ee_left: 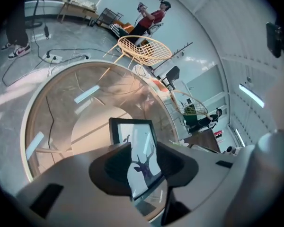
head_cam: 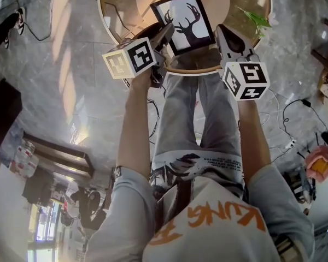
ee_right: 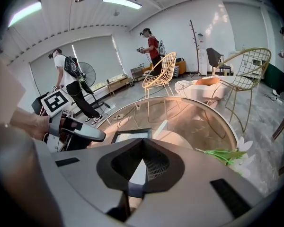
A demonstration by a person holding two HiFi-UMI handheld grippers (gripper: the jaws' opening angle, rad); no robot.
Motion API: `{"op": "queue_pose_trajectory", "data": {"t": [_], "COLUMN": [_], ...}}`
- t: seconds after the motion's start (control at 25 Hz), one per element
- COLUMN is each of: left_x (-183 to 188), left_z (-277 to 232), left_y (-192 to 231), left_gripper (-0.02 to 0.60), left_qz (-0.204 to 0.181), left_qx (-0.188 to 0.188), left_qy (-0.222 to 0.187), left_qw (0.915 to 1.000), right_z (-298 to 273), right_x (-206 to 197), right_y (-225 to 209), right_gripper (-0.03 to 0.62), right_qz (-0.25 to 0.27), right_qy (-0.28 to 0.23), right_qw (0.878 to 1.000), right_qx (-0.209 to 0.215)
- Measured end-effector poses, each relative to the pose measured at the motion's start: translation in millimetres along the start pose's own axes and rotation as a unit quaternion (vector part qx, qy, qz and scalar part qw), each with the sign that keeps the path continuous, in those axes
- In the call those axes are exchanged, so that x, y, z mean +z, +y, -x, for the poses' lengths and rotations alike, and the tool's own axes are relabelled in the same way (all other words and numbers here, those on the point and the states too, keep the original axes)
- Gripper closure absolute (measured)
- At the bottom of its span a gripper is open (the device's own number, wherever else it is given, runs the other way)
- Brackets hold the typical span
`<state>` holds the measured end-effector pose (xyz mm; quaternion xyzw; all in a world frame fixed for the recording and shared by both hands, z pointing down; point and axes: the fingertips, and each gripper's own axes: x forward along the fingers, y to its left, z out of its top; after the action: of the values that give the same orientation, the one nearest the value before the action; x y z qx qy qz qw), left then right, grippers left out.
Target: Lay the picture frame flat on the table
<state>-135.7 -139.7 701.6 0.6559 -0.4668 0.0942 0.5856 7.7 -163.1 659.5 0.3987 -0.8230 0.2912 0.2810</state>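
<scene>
Grey stone flooring is spreading around a round glass-topped table point(head_cam: 192, 70) with a wooden rim, which is sitting at the upper middle of the head view.

At the left of the table's near edge, the left gripper point(head_cam: 165, 37) is reaching in, its tips lying over the left border of the picture frame point(head_cam: 187, 23). In the left gripper view its jaws are standing apart, released, and the frame's dark antlered-deer print is showing through the gap between them. Whether either jaw is touching the frame cannot be told.

The black-bordered frame is lying on the glass at the near middle of the table, turned a little askew. From the right gripper view it is looking flat against the tabletop.

Just right of the frame's right border, the right gripper point(head_cam: 223, 34) is hovering over the table's near rim. Its jaws are pressing together at the tips, clenched, with nothing showing between them.

Further right, green stems with a white flower point(head_cam: 254, 18) are lying on the glass close to the right rim.

Behind the table, in the right gripper view, a person in a white shirt point(ee_right: 68, 74) is standing at the upper left. A person in red point(ee_right: 151, 44) is standing behind a yellow wire chair point(ee_right: 158, 72) at the upper middle.
</scene>
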Motion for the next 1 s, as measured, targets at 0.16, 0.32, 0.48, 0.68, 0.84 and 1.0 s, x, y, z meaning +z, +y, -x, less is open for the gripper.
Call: {"op": "queue_pose_trajectory", "data": {"t": [0.16,0.32,0.48,0.68,0.84,1.0], "left_x": [26,48,67,95,121,146], "left_z": [24,56,88,137,176,218], "left_y": [-19,-35,-54,-79,-110,-129], "left_gripper": [0.507,0.552,0.560,0.561,0.561,0.560], "left_qz": [-0.016,-0.056,-0.079,-0.111,-0.133,-0.140], "left_qx": [0.011,0.049,0.067,0.095,0.099,0.115], "left_qy": [-0.066,-0.094,-0.129,-0.162,-0.196,-0.240], "left_qw": [0.9976,0.9928,0.9863,0.9759,0.9664,0.9537], "right_z": [8,16,29,50,68,84], "right_x": [29,55,81,124,161,194], "right_y": [10,29,46,71,93,121], "right_gripper": [0.597,0.597,0.597,0.597,0.597,0.597], "right_qz": [0.017,0.027,0.038,0.037,0.023,0.027], "right_qy": [-0.011,-0.010,-0.015,-0.036,-0.056,-0.078], "right_qw": [1.000,0.999,0.999,0.998,0.997,0.994], "right_qx": [0.010,0.019,0.028,0.036,0.049,0.066]}}
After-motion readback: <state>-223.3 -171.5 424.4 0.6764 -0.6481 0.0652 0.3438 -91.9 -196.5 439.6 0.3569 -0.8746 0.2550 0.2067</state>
